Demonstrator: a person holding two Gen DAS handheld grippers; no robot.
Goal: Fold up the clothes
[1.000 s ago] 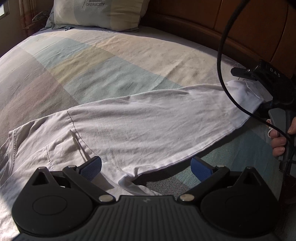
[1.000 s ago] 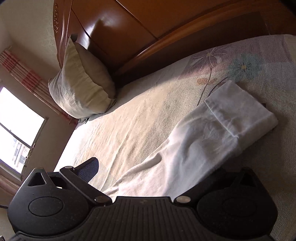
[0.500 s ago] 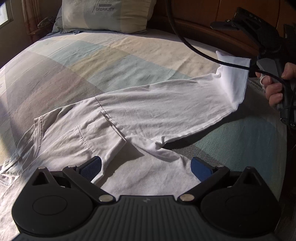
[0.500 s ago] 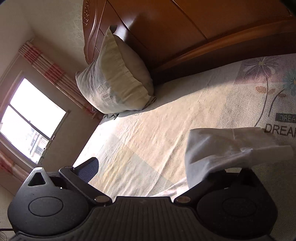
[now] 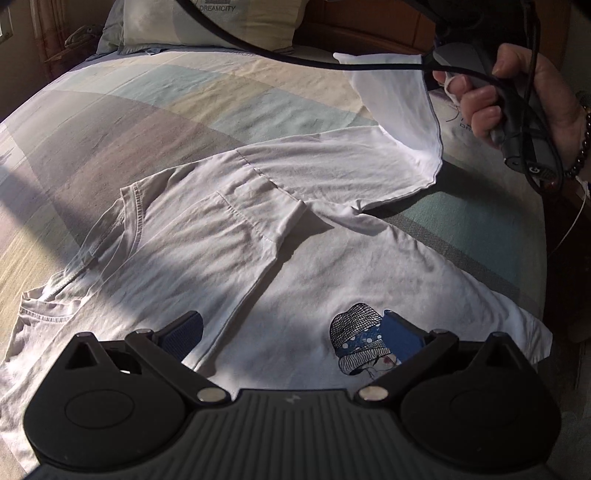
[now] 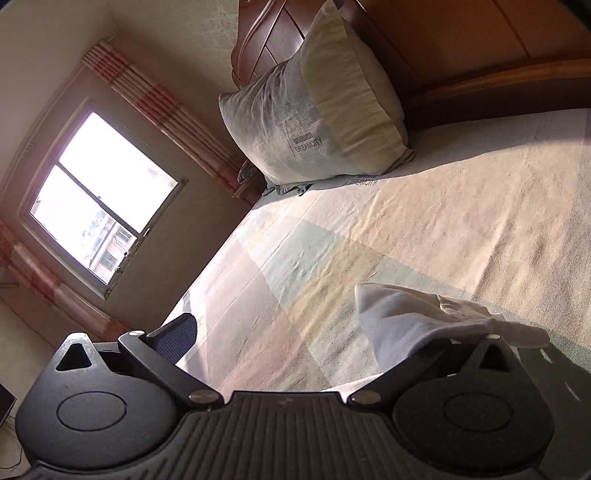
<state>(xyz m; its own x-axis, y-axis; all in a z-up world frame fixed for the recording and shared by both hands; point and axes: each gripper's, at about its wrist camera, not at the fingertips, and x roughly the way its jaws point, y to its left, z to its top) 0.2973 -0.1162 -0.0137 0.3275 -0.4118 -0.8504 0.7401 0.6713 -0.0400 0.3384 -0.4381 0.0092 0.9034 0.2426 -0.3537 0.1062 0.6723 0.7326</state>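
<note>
A white long-sleeved shirt lies spread on the bed, with a printed figure in a blue cap on its chest. My left gripper hovers open just above the shirt's body, nothing between its blue pads. The shirt's right sleeve is lifted off the bed at its cuff and bends over toward the body. In the right wrist view the sleeve cuff drapes over the right finger of my right gripper, whose jaws stand wide apart. That finger's pad is hidden under the cloth.
The bedspread has pastel blocks. A pillow leans on the wooden headboard at the far end. A person's hand holds the right gripper's handle, and a black cable crosses above. A window is on the left.
The right gripper has lifted the sleeve cuff up and swung it over toward the shirt's body. The left gripper has drawn back, bringing the chest print into view.
</note>
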